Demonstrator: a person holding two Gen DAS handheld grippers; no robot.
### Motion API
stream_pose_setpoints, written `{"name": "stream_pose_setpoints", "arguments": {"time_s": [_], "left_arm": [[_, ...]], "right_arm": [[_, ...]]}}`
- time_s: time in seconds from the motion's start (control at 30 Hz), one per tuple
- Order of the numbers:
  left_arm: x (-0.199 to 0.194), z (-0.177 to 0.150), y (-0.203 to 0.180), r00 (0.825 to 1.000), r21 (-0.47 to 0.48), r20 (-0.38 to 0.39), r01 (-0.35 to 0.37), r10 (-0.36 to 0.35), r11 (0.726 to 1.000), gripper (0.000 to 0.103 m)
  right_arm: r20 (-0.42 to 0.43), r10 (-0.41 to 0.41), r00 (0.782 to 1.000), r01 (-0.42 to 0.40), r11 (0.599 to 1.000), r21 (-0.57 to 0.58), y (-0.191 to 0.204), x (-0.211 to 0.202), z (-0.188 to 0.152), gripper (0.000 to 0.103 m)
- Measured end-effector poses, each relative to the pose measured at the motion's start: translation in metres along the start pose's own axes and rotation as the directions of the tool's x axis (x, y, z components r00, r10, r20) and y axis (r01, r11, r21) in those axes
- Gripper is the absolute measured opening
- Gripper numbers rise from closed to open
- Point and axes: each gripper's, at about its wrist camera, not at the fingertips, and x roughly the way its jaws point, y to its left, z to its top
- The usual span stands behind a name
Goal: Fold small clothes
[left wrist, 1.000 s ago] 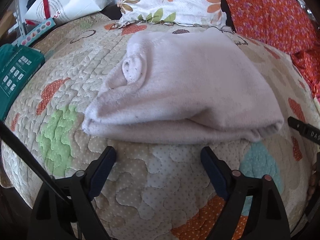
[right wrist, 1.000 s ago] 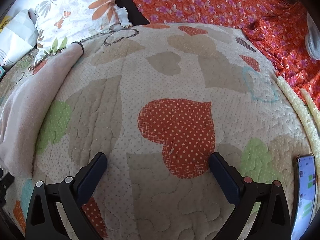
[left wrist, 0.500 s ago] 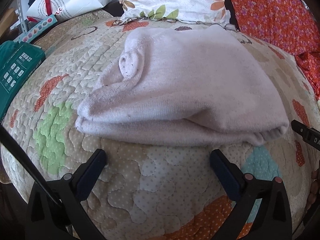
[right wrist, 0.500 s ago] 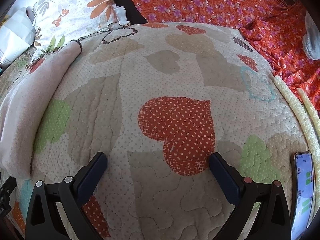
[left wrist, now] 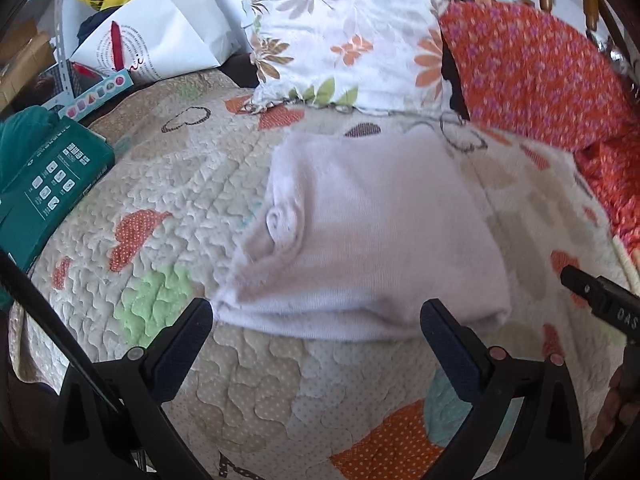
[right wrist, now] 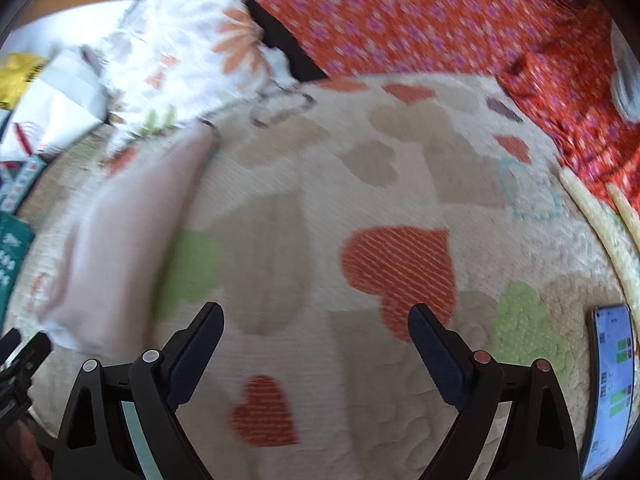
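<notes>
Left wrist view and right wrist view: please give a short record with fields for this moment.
garment: pale pink garment, folded, lying on the quilt
left claw: open, empty, just before the garment's near edge
right claw: open, empty, over bare quilt, garment to its left
phone: on the quilt, screen lit
green box: at the quilt's left edge

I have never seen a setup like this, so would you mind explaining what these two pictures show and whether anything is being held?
There is no robot: a person carries a two-finger gripper in each hand, each with a fisheye camera looking along its fingers. The left view shows the left gripper, open and empty, in front of a folded pale pink garment lying on a heart-patterned quilt. The right view, blurred, shows the right gripper, also open and empty, above bare quilt, with the garment off to its left and a lit phone at the right edge. A floral pillow lies behind.
</notes>
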Motion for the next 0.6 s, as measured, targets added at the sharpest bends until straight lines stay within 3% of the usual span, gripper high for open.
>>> {"name": "stream_pose_setpoints", "arguments": {"time_s": [0.23,0.37,0.6], "left_arm": [[-0.021,0.007,-0.001,0.999,-0.031,0.029,0.036,-0.035,0.999,0.103],[-0.054,0.006,-0.001,0.995,0.009,0.094,-0.027,0.026,1.0,0.103],[-0.123,-0.013,0.017,0.995,-0.087,0.085,-0.052,0.06,0.995,0.103]], "right_arm": [[0.056,0.012,0.998,-0.007,0.996,-0.094,0.034,-0.031,0.002,0.094],[0.116,-0.013,0.993,0.032,0.987,-0.159,0.046,-0.063,-0.007,0.094],[0.197,-0.016,0.98,0.045,0.988,-0.145,0.045,-0.122,-0.033,0.094]]}}
